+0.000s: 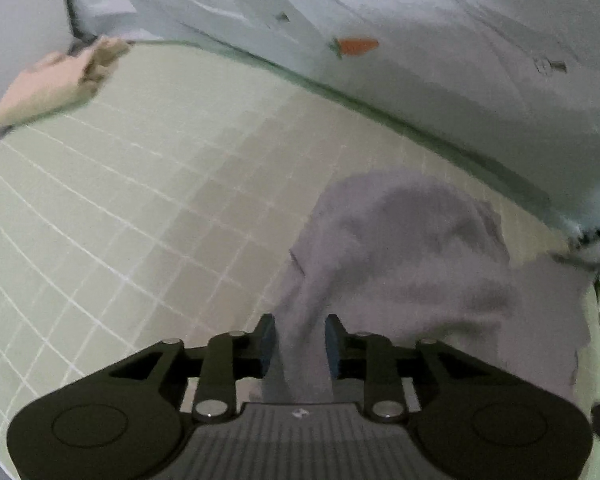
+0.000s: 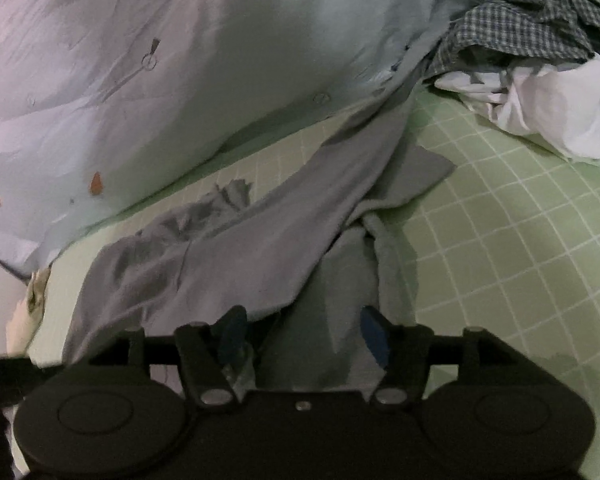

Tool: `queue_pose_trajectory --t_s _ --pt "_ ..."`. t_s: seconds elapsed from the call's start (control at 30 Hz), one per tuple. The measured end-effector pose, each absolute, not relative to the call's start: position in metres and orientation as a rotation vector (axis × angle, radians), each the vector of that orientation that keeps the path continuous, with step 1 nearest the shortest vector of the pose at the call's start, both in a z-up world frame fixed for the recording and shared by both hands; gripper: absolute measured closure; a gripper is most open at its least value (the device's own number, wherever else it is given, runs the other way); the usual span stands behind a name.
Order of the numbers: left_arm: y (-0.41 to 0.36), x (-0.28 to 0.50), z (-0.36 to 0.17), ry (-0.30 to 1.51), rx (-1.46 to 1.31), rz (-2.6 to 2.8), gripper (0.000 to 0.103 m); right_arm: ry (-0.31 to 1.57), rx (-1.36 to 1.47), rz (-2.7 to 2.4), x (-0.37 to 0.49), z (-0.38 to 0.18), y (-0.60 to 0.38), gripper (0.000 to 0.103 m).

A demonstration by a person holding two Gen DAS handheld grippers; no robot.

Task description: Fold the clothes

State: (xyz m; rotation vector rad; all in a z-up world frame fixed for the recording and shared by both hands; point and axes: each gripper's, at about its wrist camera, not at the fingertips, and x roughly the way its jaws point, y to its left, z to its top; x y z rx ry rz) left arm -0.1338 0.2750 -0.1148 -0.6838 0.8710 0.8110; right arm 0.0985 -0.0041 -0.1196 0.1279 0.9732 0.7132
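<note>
A grey garment (image 1: 412,264) lies crumpled on the green grid mat (image 1: 140,200). My left gripper (image 1: 299,338) is shut on a bunched edge of it, and the cloth runs up and to the right from the blue pads (image 1: 266,344). In the right wrist view the same grey garment (image 2: 260,240) stretches diagonally across the mat (image 2: 500,220) toward the far side. My right gripper (image 2: 303,334) stands open, its fingers (image 2: 374,336) wide apart, with a fold of the grey cloth lying between them.
A pale blue printed sheet (image 2: 180,60) with small orange carrots (image 1: 356,46) bunches along the mat's far edge. A pile of checked (image 2: 532,24) and white (image 2: 548,108) clothes sits at the far right. A folded beige cloth (image 1: 56,80) rests at the mat's far left corner.
</note>
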Motion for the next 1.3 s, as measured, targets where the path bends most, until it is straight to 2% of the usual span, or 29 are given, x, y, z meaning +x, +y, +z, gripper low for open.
queue_pose_trajectory --t_s 0.1,0.23,0.4,0.7,1.0,1.17,1.2,1.27,1.3 --pt "0.275 -0.132 -0.125 0.909 -0.687 0.764 0.067 0.956 0.146 0.691 0.100 -0.121 0.003 0.032" --pt "0.279 -0.126 -0.141 0.965 -0.696 0.692 0.058 0.911 0.134 0.659 0.106 -0.122 0.014 0.016" --pt "0.283 -0.100 -0.156 1.022 -0.648 0.647 0.056 0.875 0.082 0.607 0.117 -0.124 0.026 0.002" --pt "0.299 -0.034 -0.175 1.086 -0.548 0.598 0.054 0.849 -0.017 0.555 0.162 -0.133 0.043 0.001" --pt "0.342 0.065 -0.179 0.961 -0.464 0.626 0.054 0.801 -0.039 0.491 0.225 -0.139 0.066 0.001" --pt "0.351 0.087 -0.177 0.942 -0.465 0.640 0.052 0.806 -0.031 0.484 0.245 -0.149 0.076 0.001" --pt "0.351 0.084 -0.176 0.937 -0.472 0.642 0.051 0.819 -0.024 0.481 0.250 -0.154 0.078 0.002" --pt "0.350 0.074 -0.172 0.926 -0.485 0.645 0.050 0.869 -0.009 0.482 0.259 -0.164 0.084 0.012" --pt "0.350 0.070 -0.170 0.921 -0.491 0.647 0.049 0.894 -0.004 0.484 0.262 -0.168 0.086 0.022"
